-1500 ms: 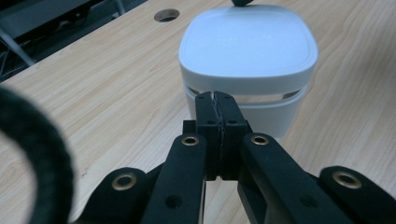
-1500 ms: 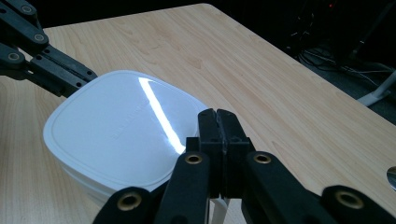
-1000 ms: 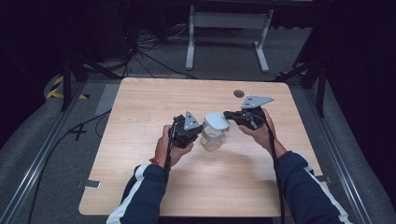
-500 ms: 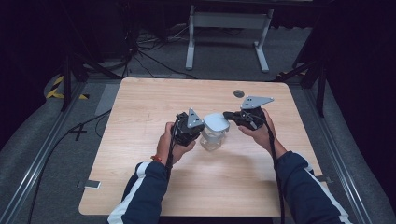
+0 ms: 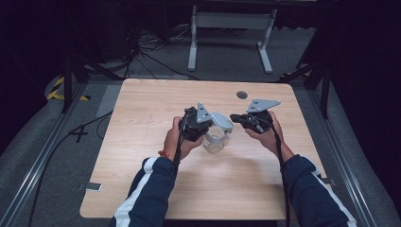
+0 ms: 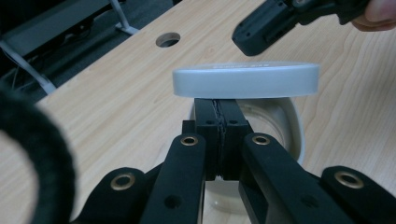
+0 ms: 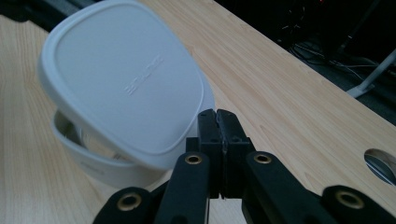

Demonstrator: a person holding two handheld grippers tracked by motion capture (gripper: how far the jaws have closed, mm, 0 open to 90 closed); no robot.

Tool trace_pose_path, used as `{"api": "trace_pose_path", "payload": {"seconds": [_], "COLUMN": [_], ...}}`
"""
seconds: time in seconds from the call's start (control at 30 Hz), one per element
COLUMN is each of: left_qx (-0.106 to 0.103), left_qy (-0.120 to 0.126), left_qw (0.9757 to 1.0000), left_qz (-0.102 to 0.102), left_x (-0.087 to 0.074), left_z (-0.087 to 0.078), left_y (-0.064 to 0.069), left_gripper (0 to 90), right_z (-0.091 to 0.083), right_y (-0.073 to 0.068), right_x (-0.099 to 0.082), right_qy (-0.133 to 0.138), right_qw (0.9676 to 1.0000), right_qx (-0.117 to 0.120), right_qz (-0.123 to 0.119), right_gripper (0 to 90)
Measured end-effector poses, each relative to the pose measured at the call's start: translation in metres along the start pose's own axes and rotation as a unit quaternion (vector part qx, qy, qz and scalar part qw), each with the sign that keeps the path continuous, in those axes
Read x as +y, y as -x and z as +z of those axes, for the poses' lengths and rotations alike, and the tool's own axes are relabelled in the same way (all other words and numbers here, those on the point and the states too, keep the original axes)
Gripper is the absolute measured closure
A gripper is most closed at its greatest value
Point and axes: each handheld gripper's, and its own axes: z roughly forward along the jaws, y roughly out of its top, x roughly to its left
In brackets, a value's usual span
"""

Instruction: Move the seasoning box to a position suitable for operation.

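Dark floor, loose cables and a pale metal stand ring the one wooden table I am working over, bare except for a round hole near its far edge. Near the table's middle stands one clear container, and one grey-white lid sits tilted above its mouth, lifted at one side rather than sealed. My left gripper has its fingers pressed together under the near edge of the lid; I judge they pinch that edge, though the contact itself is hidden beneath the lid. My right gripper hangs just beside the lid's other side with its fingers closed on each other, holding nothing. I reckon the work is midway: the lid is partly off or partly on, and it must yet be either lifted clear or pressed flat onto the rim. Count: one table, one container, one lid, two grippers.
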Motion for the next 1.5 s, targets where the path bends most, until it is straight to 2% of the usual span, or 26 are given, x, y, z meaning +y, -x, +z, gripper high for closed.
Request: {"api": "trace_pose_path", "payload": {"seconds": [0.2, 0.3, 0.4, 0.7, 1.03, 1.23, 1.5], "left_qx": [-0.006, -0.006, -0.008, -0.016, -0.024, -0.023, -0.023], "left_qy": [0.005, 0.002, 0.003, 0.003, 0.002, 0.001, -0.001], "left_qw": [1.0000, 0.9999, 0.9999, 0.9997, 0.9995, 0.9995, 0.9996], "left_qz": [0.002, 0.012, 0.013, 0.017, 0.019, 0.020, 0.019], "left_x": [0.008, 0.012, 0.016, 0.027, 0.031, 0.030, 0.018], "left_z": [0.007, 0.011, 0.015, 0.023, 0.032, 0.028, 0.011], "left_y": [0.001, 0.002, 0.001, -0.003, -0.002, -0.003, -0.010], "left_gripper": [89.0, 88.9, 88.8, 88.2, 88.1, 88.0, 88.0], "right_z": [-0.018, -0.027, -0.033, -0.051, -0.063, -0.067, -0.066], "right_y": [0.001, 0.000, -0.001, -0.006, -0.006, -0.006, -0.005], "right_x": [-0.008, -0.014, -0.019, -0.033, -0.041, -0.044, -0.045], "right_qy": [-0.001, -0.004, -0.006, -0.016, -0.019, -0.018, -0.019], "right_qw": [1.0000, 1.0000, 0.9999, 0.9997, 0.9995, 0.9996, 0.9995], "right_qx": [-0.002, -0.003, -0.006, -0.008, -0.010, -0.012, -0.010], "right_qz": [0.007, 0.006, 0.008, 0.015, 0.022, 0.021, 0.025], "right_gripper": [90.0, 90.0, 90.0, 89.9, 89.8, 89.8, 89.7]}}
